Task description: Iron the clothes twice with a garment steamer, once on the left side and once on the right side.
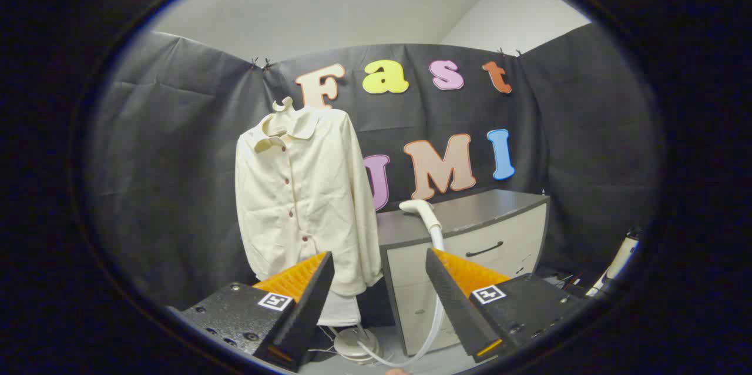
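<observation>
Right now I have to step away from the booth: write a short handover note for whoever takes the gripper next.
Gripper: open, holding nothing, fingers apart and aimed between shirt and cabinet.
Cream shirt: buttoned, on a hanger, beyond the fingers.
Steamer head: lying on the grey cabinet beside the shirt; its hose runs down towards a round base on the floor.
Done: steamer not yet picked up.
Left: grasp the steamer head, steam the left side, then the right.

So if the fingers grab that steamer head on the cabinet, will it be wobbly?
Probably a bit. The steamer head looks small and hard, so it should stay stiff. Its hose droops down to the base, so it may tug and swing. The open fingers aren't touching it.
</observation>
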The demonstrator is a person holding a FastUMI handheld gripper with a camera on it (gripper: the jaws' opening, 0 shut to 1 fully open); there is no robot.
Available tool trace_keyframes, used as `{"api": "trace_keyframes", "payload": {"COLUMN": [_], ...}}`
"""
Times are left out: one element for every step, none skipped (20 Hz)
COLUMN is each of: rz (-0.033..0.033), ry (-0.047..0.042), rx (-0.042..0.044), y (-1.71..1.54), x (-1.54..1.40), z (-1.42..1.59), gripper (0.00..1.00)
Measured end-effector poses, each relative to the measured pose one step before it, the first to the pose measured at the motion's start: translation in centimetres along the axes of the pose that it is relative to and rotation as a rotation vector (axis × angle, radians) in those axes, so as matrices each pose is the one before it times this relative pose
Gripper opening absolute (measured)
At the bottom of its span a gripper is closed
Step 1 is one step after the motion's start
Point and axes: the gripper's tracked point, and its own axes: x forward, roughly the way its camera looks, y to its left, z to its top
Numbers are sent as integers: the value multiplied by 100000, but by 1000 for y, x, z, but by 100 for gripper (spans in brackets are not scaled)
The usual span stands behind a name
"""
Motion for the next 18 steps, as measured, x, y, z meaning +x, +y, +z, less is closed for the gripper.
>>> {"api": "trace_keyframes", "payload": {"rz": [715,440,-300,35,0,-233,-237,597,425,161,50,-166,53,-75,-66,66,232,-52], "ry": [396,-671,-790,-522,-354,-827,-2,744,685,132,-414,-122,227,283,-30,134,37,249], "rx": [196,-179,-517,-924,-785,-857,-365,-219,112,132,10,-115,-287,-107,118,375,203,77], "y": [-384,-418,-576,-485,-317,-344,-235,29,46,89,107,93,229,300,240,403,411,413], "x": [5,-14,-14,22,24,1,4,73,51,-18,63,102,177,205,60,221,214,256], "z": [408,468,455,321,250,15,26,-202,-187,75,-28,1,-155,-149,-82,-29,7,-123], "gripper": [95,95,95,95,95,95,95,95,95,95,95,95,95,95,95,95,95,95]}}
